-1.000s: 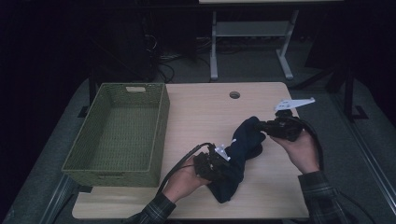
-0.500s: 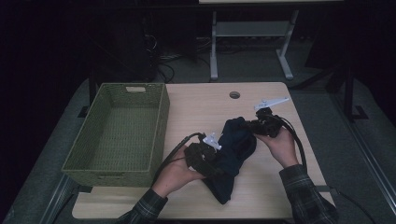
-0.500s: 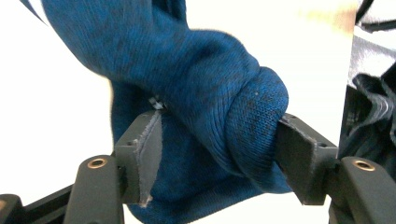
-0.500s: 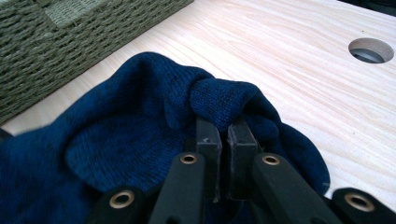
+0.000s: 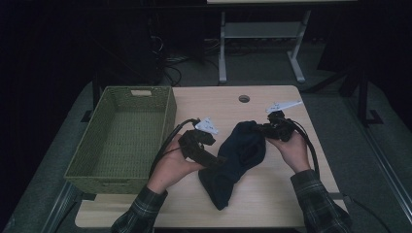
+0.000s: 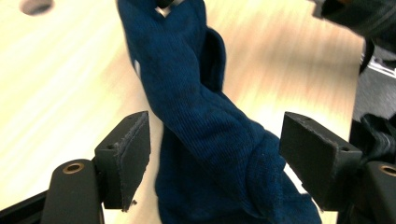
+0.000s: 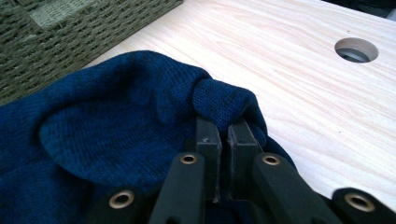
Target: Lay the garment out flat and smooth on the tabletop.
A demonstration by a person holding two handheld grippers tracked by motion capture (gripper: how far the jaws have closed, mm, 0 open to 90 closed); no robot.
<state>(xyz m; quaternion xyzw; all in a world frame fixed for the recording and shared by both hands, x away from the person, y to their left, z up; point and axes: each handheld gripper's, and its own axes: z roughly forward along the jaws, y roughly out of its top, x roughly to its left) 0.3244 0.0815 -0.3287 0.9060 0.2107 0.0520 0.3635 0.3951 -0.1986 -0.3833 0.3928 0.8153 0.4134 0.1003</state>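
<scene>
A dark blue knitted cloth (image 5: pixel 238 160) lies bunched on the light wooden table (image 5: pixel 214 104), its near end trailing toward the front edge. My right gripper (image 5: pixel 265 129) is shut on a fold of the cloth (image 7: pixel 219 100) at its far right end. My left gripper (image 5: pixel 217 160) stands open at the cloth's left side; its jaws have just been opening. The cloth (image 6: pixel 210 121) runs between the left gripper's (image 6: pixel 217 154) two pads without either pressing on it.
A green woven basket (image 5: pixel 92 162) stands on the table's left part, with nothing in it. A round cable hole (image 5: pixel 244 98) sits near the far edge. A metal stand (image 5: pixel 257 34) and cables are on the floor beyond the table.
My left gripper has let go of the cloth and lifted away from the near end toward its middle. The right gripper has drawn its end of the cloth leftward, bunching it.
</scene>
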